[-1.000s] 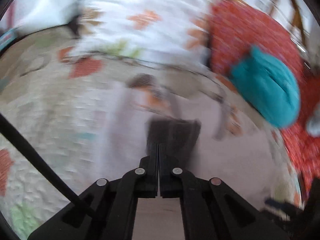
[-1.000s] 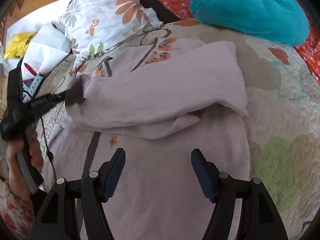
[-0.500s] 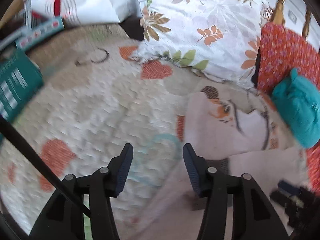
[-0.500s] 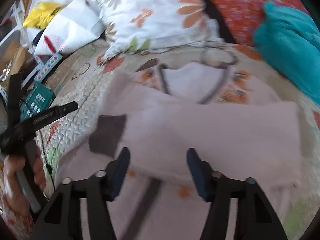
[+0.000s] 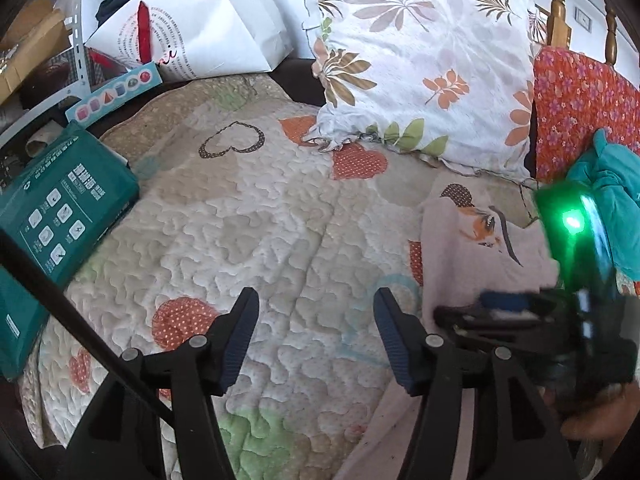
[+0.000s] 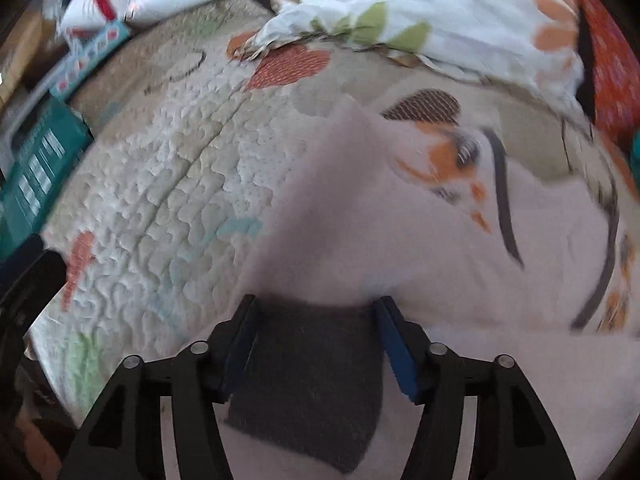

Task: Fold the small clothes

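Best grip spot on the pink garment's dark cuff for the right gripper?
Take the dark cuff by its flat end, coming from above and slightly behind. It lies flat on the pink garment, already between the open right gripper fingers, so close across its width.

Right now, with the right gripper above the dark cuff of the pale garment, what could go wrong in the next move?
1. The right gripper straddles the dark cuff with jaws apart; closing may also pinch the pale garment layer below and undo the fold.
2. The left gripper, its jaws just opened, hangs empty over the quilt, so nothing pins the garment; a pull may drag it.
3. The two grippers are close and could collide.
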